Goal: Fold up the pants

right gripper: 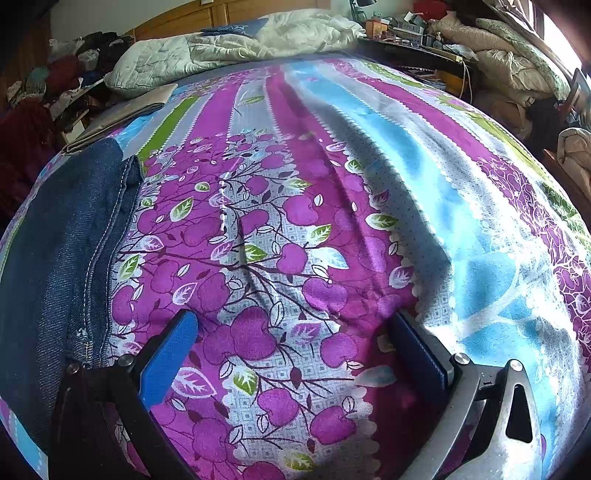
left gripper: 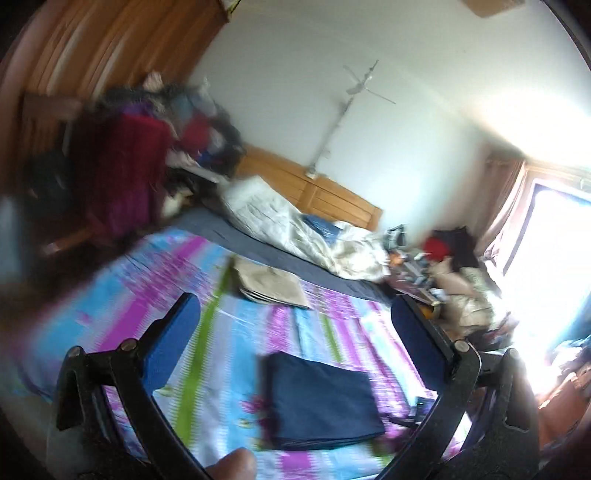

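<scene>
The pants are dark blue denim, folded into a flat, squarish stack that lies on the bed. In the left wrist view the stack sits near, between the two fingers of the left hand-held gripper, its layered edges showing along the near side; motion blur hides finer detail. In the right wrist view the pants lie at the left, just beside the right hand-held gripper, with a pale double-stitched seam running from near to far, so the long side there points away toward the headboard.

The bedsheet is a woven cotton-like cloth in lengthwise stripes of magenta, sky blue, grey and green, printed with purple fruit, branches and leaves, and edged with white scallops. It carries soft creases.

Both hand-held grippers stand wide open with nothing between their blue padded fingers; the right one hovers low over bare sheet.

Farther off lie a flat folded beige garment and a rumpled white quilt against the wooden headboard. No readable writing shows anywhere.
</scene>
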A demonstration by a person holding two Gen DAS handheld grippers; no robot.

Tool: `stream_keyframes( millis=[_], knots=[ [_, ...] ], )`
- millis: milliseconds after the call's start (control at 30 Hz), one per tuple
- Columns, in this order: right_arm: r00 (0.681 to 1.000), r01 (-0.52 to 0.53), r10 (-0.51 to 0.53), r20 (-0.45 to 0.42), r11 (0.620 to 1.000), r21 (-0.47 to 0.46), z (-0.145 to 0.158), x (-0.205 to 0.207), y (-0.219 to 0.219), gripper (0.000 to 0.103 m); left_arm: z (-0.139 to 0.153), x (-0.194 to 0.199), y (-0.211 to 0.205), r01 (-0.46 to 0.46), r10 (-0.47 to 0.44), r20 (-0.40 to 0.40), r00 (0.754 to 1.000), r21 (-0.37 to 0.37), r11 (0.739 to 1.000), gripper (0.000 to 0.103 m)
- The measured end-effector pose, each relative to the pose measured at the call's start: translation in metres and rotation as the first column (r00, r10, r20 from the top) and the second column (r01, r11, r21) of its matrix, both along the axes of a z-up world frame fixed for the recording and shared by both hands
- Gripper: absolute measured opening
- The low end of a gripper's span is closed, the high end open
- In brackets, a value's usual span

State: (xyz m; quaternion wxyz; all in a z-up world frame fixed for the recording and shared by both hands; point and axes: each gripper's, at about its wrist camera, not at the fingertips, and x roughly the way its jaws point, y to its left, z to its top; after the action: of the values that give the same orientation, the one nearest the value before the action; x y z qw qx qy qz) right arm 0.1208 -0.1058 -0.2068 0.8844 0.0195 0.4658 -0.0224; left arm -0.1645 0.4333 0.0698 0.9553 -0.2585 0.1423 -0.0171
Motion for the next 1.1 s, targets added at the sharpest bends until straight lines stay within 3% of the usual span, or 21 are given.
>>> stream_keyframes(
  millis=[67,133,233,300,433,467,600,667,733,800,900,1100],
  knots=[
    [1.000,0.000,0.000,-0.001,1.000,0.000,0.000,0.000,0.001,0.103,-0.023,0.019,0.000,-0.004,0.001,-0.041,0.999,-0.074,0.997,0.103],
    [1.000,0.000,0.000,-0.002,1.000,-0.005,0.000,0.000,0.001,0.103,-0.047,0.038,-0.005,-0.053,0.046,-0.094,0.995,-0.073,0.996,0.103],
    [1.000,-0.002,0.002,-0.004,1.000,-0.009,0.000,0.001,0.002,0.103,-0.087,0.075,-0.025,-0.190,0.217,-0.229,0.949,0.135,0.972,0.103],
    [1.000,-0.001,0.001,-0.004,1.000,-0.009,0.000,0.001,0.002,0.103,-0.126,0.111,-0.036,-0.219,0.303,-0.328,0.895,0.270,0.938,0.103],
    [1.000,-0.001,0.001,-0.004,1.000,-0.011,0.000,0.001,0.002,0.103,-0.208,0.164,-0.045,-0.185,0.361,-0.469,0.806,0.379,0.907,0.103],
    [1.000,-0.001,0.001,-0.004,1.000,-0.012,0.000,0.000,0.002,0.103,-0.234,0.179,-0.045,-0.165,0.381,-0.511,0.771,0.417,0.894,0.103],
    [1.000,-0.002,0.002,-0.004,1.000,-0.013,0.000,0.002,0.002,0.103,-0.294,0.206,-0.047,-0.104,0.413,-0.620,0.667,0.472,0.875,0.103],
    [1.000,-0.001,0.001,-0.003,1.000,-0.015,0.000,0.002,0.002,0.103,-0.312,0.212,-0.053,-0.077,0.416,-0.642,0.644,0.487,0.870,0.103],
    [1.000,-0.001,0.001,-0.005,1.000,-0.019,-0.001,0.002,0.003,0.103,-0.317,0.212,-0.053,-0.065,0.408,-0.649,0.642,0.484,0.873,0.103],
    [1.000,0.000,0.000,-0.007,1.000,-0.029,-0.001,0.004,0.004,0.103,-0.328,0.214,-0.051,-0.070,0.371,-0.666,0.647,0.433,0.899,0.103],
    [1.000,0.001,-0.001,-0.009,0.999,-0.038,-0.002,0.005,0.006,0.103,-0.333,0.208,-0.040,-0.102,0.329,-0.659,0.676,0.358,0.928,0.103],
    [1.000,0.000,-0.001,-0.009,0.999,-0.039,-0.002,0.006,0.005,0.103,-0.339,0.205,-0.048,-0.112,0.349,-0.643,0.682,0.379,0.918,0.103]
  ],
)
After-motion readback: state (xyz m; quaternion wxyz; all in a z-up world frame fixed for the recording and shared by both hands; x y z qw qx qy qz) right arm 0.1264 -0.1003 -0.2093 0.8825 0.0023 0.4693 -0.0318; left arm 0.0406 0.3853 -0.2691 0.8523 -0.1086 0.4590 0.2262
